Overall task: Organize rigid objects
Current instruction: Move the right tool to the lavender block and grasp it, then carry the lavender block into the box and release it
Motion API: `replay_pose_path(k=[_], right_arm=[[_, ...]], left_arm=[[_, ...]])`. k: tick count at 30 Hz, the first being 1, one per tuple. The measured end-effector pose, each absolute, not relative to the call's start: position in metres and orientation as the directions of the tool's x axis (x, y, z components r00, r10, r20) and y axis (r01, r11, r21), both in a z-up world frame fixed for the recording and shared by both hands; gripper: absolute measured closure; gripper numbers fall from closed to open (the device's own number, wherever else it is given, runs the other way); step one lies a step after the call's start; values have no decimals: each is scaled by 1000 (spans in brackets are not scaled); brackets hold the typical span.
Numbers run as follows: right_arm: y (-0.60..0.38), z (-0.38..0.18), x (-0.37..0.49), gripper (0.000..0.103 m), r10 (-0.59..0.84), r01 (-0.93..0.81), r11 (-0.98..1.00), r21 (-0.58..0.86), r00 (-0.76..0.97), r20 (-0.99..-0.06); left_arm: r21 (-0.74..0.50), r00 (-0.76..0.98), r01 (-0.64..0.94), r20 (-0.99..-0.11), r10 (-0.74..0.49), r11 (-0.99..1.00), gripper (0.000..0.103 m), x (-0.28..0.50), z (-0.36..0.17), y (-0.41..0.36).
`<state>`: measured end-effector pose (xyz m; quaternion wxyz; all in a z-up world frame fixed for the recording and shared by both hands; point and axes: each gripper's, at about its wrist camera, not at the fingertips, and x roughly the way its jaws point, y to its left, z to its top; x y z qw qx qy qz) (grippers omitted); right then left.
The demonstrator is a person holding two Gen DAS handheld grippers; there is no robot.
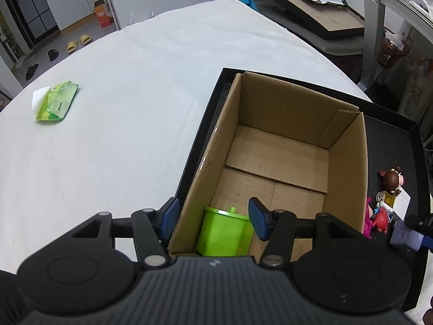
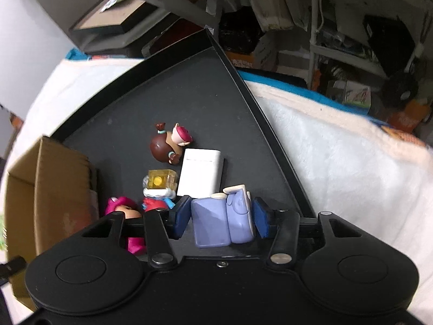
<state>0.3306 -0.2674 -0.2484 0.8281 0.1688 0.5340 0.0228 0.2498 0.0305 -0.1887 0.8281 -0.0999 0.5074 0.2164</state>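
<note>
My left gripper [image 1: 213,220] is open above the near end of the cardboard box [image 1: 349,162]. A green plastic container [image 1: 224,231] lies inside the box, below the gap between the fingers. My right gripper [image 2: 222,218] is closed on a lavender toy figure [image 2: 222,219], low over the black tray [image 2: 189,86]; the figure also shows in the left wrist view [image 1: 406,234]. On the tray lie a brown figurine [image 2: 167,146], a white rectangular case [image 2: 201,172], a yellow clear block [image 2: 159,180], a red figure [image 2: 154,203] and a pink figure [image 2: 121,208].
The tray's rim [image 2: 259,113] runs along the right, on the white fuzzy cover [image 2: 338,168]. A green wipes pack [image 1: 56,100] lies at the far left of the cover [image 1: 135,81]. Shelves and clutter stand beyond the table.
</note>
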Motion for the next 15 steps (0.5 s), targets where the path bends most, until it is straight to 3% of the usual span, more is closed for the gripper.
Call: replay_pose_path(k=[15], right_arm=[[-260,-215,324,57,258,94,924,371,564,-784]], left_arm=[[12,416,-455,-881,225,891,48,237,-185,49]])
